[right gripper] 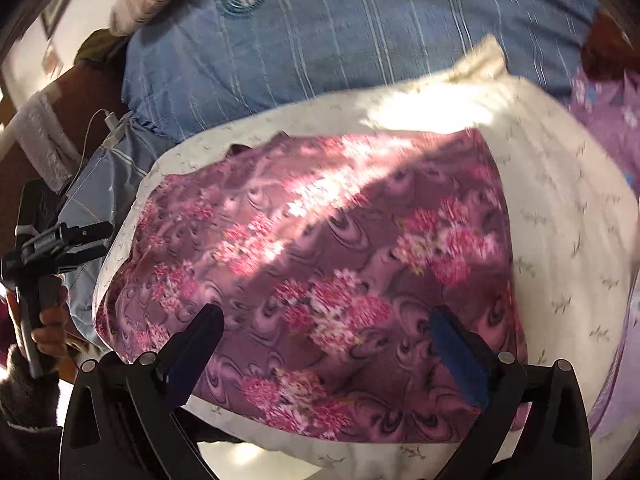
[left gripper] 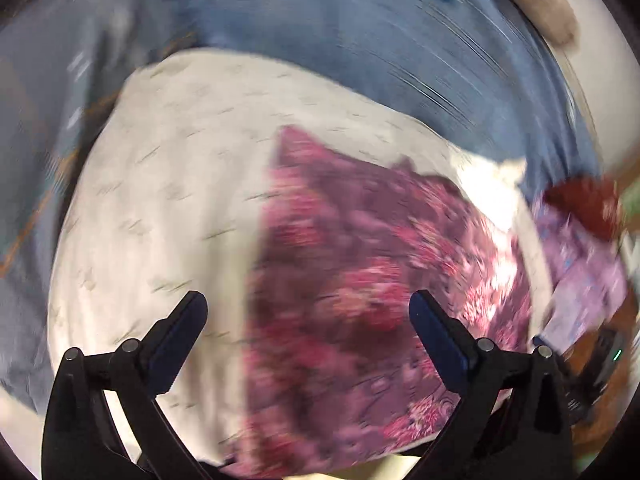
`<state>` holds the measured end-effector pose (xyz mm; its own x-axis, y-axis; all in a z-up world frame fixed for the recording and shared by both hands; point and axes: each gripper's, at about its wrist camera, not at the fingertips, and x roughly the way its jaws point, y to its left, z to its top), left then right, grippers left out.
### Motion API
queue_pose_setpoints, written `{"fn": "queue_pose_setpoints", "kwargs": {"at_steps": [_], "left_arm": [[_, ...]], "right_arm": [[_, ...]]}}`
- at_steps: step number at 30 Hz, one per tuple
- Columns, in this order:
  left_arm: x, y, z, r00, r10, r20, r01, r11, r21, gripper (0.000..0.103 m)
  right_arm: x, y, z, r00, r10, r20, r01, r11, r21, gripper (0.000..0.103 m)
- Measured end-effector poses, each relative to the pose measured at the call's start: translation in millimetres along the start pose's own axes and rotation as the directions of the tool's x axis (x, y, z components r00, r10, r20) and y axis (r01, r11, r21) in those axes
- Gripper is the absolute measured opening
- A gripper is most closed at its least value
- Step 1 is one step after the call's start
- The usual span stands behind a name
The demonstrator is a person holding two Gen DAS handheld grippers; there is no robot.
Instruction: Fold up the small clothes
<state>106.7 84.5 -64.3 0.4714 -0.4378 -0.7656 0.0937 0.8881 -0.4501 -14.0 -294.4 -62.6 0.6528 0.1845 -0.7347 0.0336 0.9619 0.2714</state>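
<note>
Since the pink flowered cloth (right gripper: 320,248) lies folded flat on the white pillow (right gripper: 560,240), both the left gripper (left gripper: 308,320) and right gripper (right gripper: 326,332) hang released above it, grasping nothing.

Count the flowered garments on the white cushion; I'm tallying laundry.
1: a pink flowered cloth spread flat on the cushion. Others may lie hidden beneath it.

pink floral cloth (right gripper: 320,256) folded flat
</note>
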Motion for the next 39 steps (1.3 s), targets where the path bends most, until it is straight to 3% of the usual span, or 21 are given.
{"fn": "queue_pose_setpoints", "kwargs": {"at_steps": [4, 6, 7, 9, 11, 13, 14, 16, 17, 18, 19, 22, 23, 24, 25, 26, 27, 28, 30, 36, 39], "left_arm": [[1, 49, -9, 0.994, -0.106, -0.028, 0.100, 0.980, -0.171, 0.101], [7, 58, -15, 0.981, -0.188, -0.040, 0.174, 0.957, -0.232, 0.101], [12, 61, -16, 0.974, -0.223, -0.042, 0.206, 0.945, -0.253, 0.101], [23, 63, -17, 0.961, -0.271, -0.060, 0.244, 0.928, -0.283, 0.101], [39, 59, -20, 0.931, -0.352, -0.094, 0.307, 0.898, -0.314, 0.101], [41, 48, -21, 0.927, -0.364, -0.095, 0.321, 0.897, -0.305, 0.103], [45, 41, -19, 0.908, -0.408, -0.096, 0.365, 0.882, -0.298, 0.103], [55, 32, -18, 0.839, -0.530, -0.121, 0.466, 0.816, -0.342, 0.103], [59, 27, -17, 0.838, -0.530, -0.131, 0.464, 0.817, -0.343, 0.103], [61, 21, -15, 0.853, -0.504, -0.134, 0.446, 0.838, -0.314, 0.102], [62, 17, -15, 0.856, -0.499, -0.133, 0.448, 0.846, -0.289, 0.102], [60, 18, -17, 0.846, -0.522, -0.107, 0.479, 0.833, -0.276, 0.097], [59, 20, -18, 0.846, -0.523, -0.105, 0.480, 0.832, -0.279, 0.085], [59, 23, -19, 0.845, -0.525, -0.106, 0.480, 0.830, -0.283, 0.065], [60, 26, -21, 0.845, -0.522, -0.113, 0.475, 0.831, -0.288, 0.051], [62, 28, -21, 0.843, -0.523, -0.124, 0.472, 0.832, -0.292, 0.021], [62, 28, -23, 0.836, -0.532, -0.130, 0.479, 0.826, -0.297, 0.019], [61, 26, -23, 0.832, -0.541, -0.125, 0.488, 0.820, -0.298, 0.019], [49, 12, -21, 0.848, -0.519, -0.111, 0.483, 0.842, -0.241, 0.018], [14, -58, -7, 0.839, -0.533, -0.106, 0.526, 0.846, -0.092, 0.018], [10, -95, -1, 0.835, -0.533, -0.140, 0.533, 0.845, -0.038, 0.018]], "right_arm": [[4, 27, 16, 0.997, -0.014, 0.077, 0.020, 0.997, -0.078, 0.101], [12, 41, 25, 0.994, -0.043, 0.098, 0.053, 0.993, -0.109, 0.097], [15, 44, 29, 0.993, -0.046, 0.106, 0.058, 0.991, -0.118, 0.091], [25, 51, 35, 0.992, -0.056, 0.115, 0.072, 0.988, -0.136, 0.090], [38, 50, 36, 0.992, -0.087, 0.094, 0.099, 0.985, -0.138, 0.084], [48, 45, 33, 0.994, -0.087, 0.063, 0.094, 0.988, -0.124, 0.083], [51, 42, 31, 0.994, -0.092, 0.053, 0.098, 0.989, -0.112, 0.083], [54, 34, 28, 0.996, -0.077, 0.038, 0.080, 0.992, -0.093, 0.083], [54, 32, 27, 0.996, -0.075, 0.040, 0.078, 0.993, -0.088, 0.083], [53, 31, 27, 0.996, -0.079, 0.049, 0.083, 0.993, -0.086, 0.083], [50, 29, 29, 0.994, -0.085, 0.064, 0.090, 0.993, -0.082, 0.083], [38, 24, 35, 0.987, -0.090, 0.131, 0.098, 0.993, -0.061, 0.083], [36, 22, 37, 0.983, -0.097, 0.158, 0.106, 0.993, -0.052, 0.083], [36, 20, 37, 0.980, -0.101, 0.173, 0.110, 0.993, -0.048, 0.081], [40, 17, 37, 0.978, -0.105, 0.180, 0.115, 0.992, -0.044, 0.076], [50, 14, 35, 0.979, -0.117, 0.166, 0.125, 0.991, -0.041, 0.072], [67, 10, 31, 0.984, -0.139, 0.115, 0.145, 0.988, -0.045, 0.066], [87, 4, 26, 0.985, -0.162, 0.057, 0.165, 0.985, -0.052, 0.067], [85, 9, 14, 0.970, -0.171, 0.171, 0.191, 0.976, -0.107, 0.068], [87, 6, 12, 0.972, -0.155, 0.179, 0.174, 0.980, -0.097, 0.069], [85, 5, 12, 0.973, -0.143, 0.181, 0.162, 0.982, -0.097, 0.070]]}}
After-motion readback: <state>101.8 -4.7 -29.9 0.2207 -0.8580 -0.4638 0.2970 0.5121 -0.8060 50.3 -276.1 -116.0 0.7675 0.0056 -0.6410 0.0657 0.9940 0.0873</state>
